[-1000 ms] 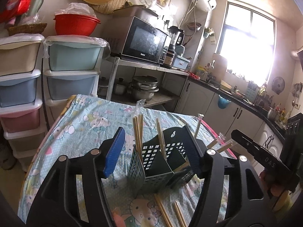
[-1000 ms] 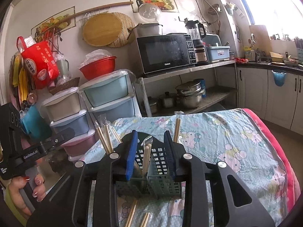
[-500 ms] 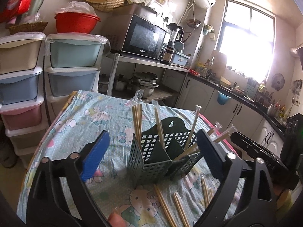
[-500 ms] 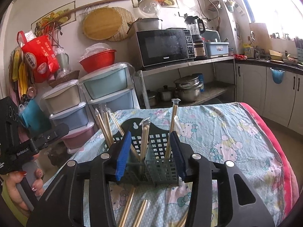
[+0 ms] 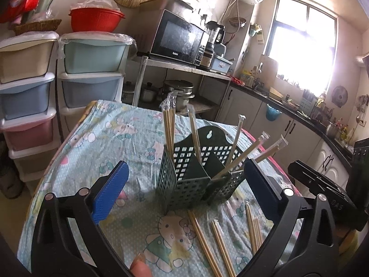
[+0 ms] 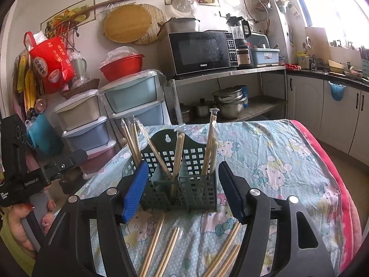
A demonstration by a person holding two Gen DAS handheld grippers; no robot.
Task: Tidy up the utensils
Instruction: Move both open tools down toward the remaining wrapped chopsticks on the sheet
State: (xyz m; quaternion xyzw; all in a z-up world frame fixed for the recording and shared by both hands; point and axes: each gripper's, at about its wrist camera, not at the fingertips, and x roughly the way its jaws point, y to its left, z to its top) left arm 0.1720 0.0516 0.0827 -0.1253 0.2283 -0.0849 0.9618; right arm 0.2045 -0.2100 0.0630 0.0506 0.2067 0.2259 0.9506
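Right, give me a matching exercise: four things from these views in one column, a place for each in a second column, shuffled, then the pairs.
Things:
1. red basin
2. microwave
3. loose chopsticks
4. stacked steel pots

Places:
A. lying on the tablecloth in front of the green holder
B. lower shelf of the metal rack
C. on top of the plastic drawer units
D. top shelf of the metal rack

Pairs: 1-C, 2-D, 3-A, 4-B
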